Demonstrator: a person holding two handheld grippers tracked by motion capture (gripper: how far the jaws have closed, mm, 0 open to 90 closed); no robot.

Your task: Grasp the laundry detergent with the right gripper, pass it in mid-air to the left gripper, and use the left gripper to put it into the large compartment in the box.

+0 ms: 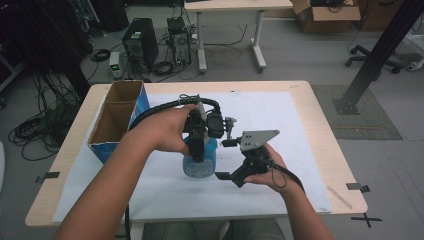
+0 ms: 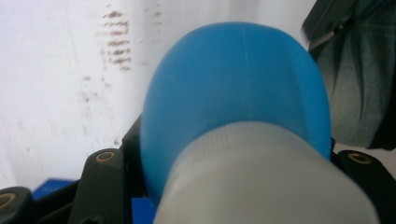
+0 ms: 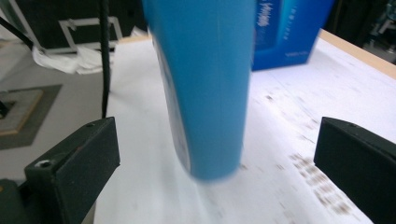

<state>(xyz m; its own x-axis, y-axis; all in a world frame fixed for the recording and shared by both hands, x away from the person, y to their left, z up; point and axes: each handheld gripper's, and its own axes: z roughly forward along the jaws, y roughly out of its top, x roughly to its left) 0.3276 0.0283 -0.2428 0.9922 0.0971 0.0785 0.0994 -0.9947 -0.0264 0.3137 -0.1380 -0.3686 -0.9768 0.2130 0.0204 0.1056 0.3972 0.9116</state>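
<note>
One blue bottle [image 1: 200, 160] on table [image 1: 310, 130], pinched by left hand-held gripper [image 1: 199, 150]; right hand-held gripper [image 1: 225, 160] spread wide, holding nothing; one cardboard box [image 1: 117, 117].

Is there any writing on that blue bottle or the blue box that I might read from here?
Blue box: white print along its side, too blurred to read.
Blue bottle: no print that I can make out.
White sheet: brown smudged marks, not letters.
Nothing else legible.

Blue bottle [image 3: 205, 88] blurred, its top cut off by the frame
</note>
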